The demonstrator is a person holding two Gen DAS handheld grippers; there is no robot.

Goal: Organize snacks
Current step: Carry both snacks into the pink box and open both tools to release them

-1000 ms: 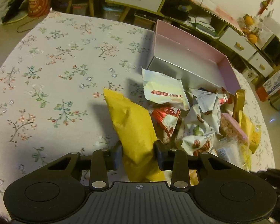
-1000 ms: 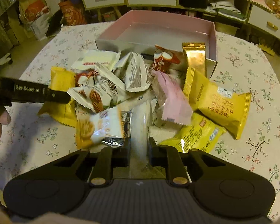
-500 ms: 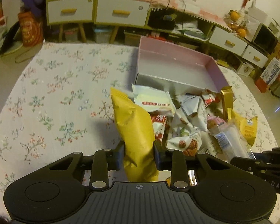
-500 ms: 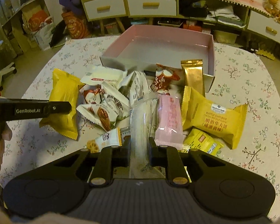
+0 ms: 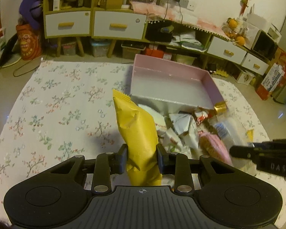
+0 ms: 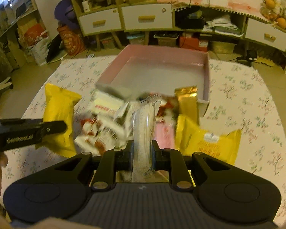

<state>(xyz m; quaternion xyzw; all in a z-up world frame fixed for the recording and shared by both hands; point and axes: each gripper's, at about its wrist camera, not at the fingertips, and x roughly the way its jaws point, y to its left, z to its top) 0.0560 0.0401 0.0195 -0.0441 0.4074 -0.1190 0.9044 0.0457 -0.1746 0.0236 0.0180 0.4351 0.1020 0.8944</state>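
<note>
My left gripper (image 5: pixel 142 160) is shut on a plain yellow snack packet (image 5: pixel 137 131) and holds it lifted above the table; the packet also shows in the right wrist view (image 6: pixel 60 114). My right gripper (image 6: pixel 142 152) is shut on a clear wrapped snack bar (image 6: pixel 144 129), lifted over the pile. A pile of snack packets (image 5: pixel 183 131) lies in front of an empty pink box (image 5: pixel 169 84), which also shows in the right wrist view (image 6: pixel 162 68). A gold packet (image 6: pixel 187 103) and a yellow packet (image 6: pixel 207 143) lie at the pile's right.
The round table has a floral cloth (image 5: pixel 63 103). Beyond it stand white drawer cabinets (image 5: pixel 91 24), bags and boxes on the floor. The right gripper's arm (image 5: pixel 267 158) reaches in at the right of the left wrist view.
Both grippers have risen with their packets, so the table and box sit lower and farther in both views. The yellow packet and the clear bar stay clamped.
</note>
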